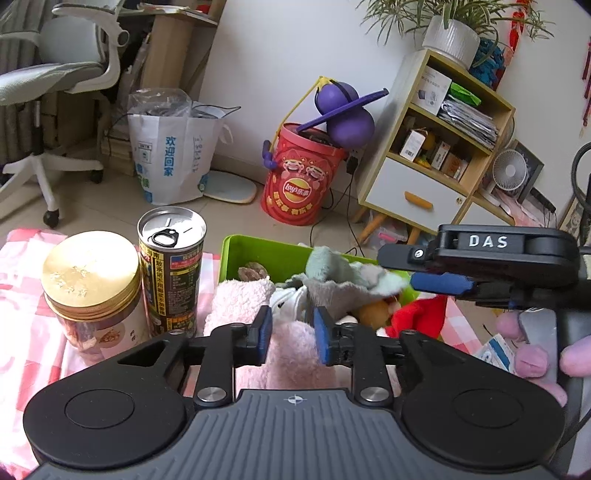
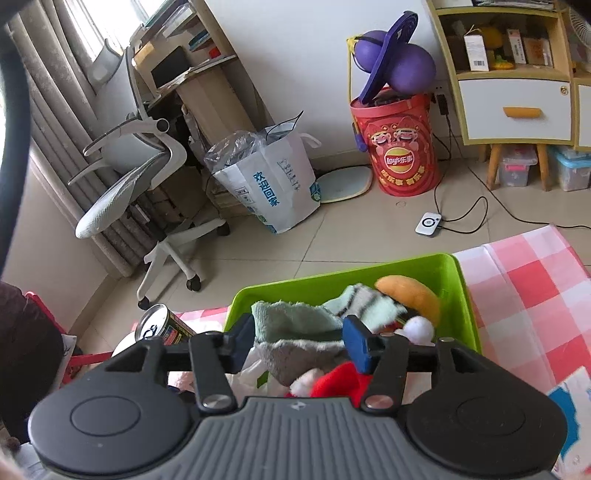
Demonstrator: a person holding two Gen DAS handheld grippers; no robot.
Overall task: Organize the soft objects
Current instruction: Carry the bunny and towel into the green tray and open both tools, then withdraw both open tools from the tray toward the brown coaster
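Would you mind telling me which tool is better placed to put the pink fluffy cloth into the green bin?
Left. The left tool straddles the pink fluffy cloth beside the green bin; the right tool is over the mint-grey cloth in the bin.

Home, lived-in room doubling as study. Tiled floor (image 2: 351,236), curtains (image 2: 55,85) far left beside an office chair (image 2: 136,177) and desk (image 2: 192,74). Against the far wall: shopping bag (image 2: 273,184), red Lay's bucket (image 2: 397,144) with purple toy, wooden shelf cabinet (image 1: 439,147), potted plant (image 1: 452,33) on top.
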